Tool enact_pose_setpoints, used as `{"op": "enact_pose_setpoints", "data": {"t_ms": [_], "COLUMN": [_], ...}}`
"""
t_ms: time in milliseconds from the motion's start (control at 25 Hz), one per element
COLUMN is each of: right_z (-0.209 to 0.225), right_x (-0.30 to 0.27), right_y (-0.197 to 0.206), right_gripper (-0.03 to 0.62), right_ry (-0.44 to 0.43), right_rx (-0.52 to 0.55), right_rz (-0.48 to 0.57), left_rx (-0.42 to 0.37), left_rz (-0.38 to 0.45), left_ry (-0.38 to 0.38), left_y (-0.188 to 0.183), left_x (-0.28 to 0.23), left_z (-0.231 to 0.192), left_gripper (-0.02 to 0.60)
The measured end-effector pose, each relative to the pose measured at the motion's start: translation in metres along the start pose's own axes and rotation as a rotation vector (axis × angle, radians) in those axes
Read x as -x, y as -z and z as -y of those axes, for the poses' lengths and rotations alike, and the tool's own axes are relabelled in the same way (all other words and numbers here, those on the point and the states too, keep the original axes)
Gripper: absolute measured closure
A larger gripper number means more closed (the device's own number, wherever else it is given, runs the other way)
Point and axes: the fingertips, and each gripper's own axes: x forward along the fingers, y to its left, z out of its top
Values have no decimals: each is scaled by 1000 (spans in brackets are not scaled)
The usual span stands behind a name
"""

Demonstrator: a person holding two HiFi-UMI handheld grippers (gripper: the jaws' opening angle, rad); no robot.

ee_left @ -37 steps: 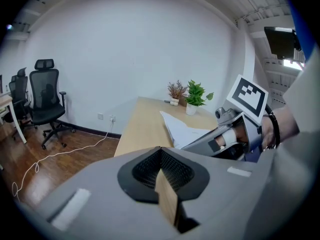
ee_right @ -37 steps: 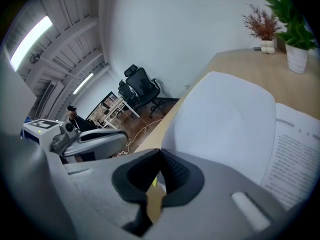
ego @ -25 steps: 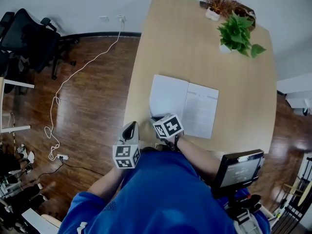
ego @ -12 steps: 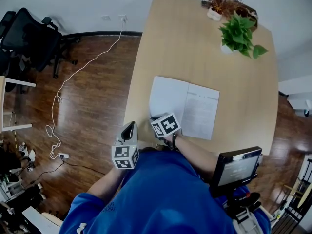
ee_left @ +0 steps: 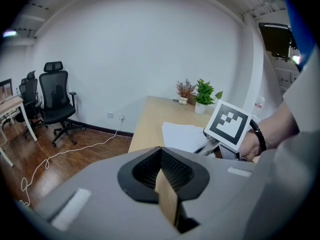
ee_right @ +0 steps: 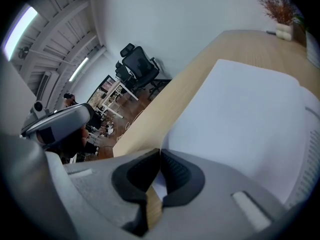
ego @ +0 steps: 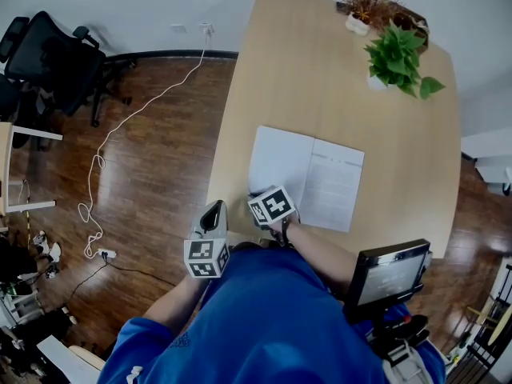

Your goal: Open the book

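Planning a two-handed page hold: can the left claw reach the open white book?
Probably yes. The left claw hangs just off the light wooden table's edge; only the right claw, at the open white book's near corner, stands between.

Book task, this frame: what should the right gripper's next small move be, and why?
Probably lift the right gripper clear of the book. The book already lies open and flat on the table; the right jaws are together at its near left corner with no page clearly pinched, and the left gripper, also shut, hangs off the table's near corner.
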Motion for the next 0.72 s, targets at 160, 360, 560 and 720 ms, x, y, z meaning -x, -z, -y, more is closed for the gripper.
{"op": "enact_pose_setpoints", "data": {"t_ms": [160, 360, 560, 720], "right_z": [0, -1, -4, -7], "right_x": [-1, -2, 1, 2], "right_y": [1, 0, -3, -7], "right_gripper": [583, 582, 540, 508], "right_ry": [6, 7, -1, -17], "right_rx": [4, 4, 20, 19], "right_rz": [-7, -3, 16, 31], "left_rx": [-2, -1, 3, 3], "left_rz": [2, 4, 7, 7], "left_ry": [4, 7, 5, 12], "left_y": [-1, -2, -3, -3], "left_x": [-1, -4, -5, -7], "left_z": [2, 3, 2, 4], "left_gripper": [575, 575, 574, 574]}}
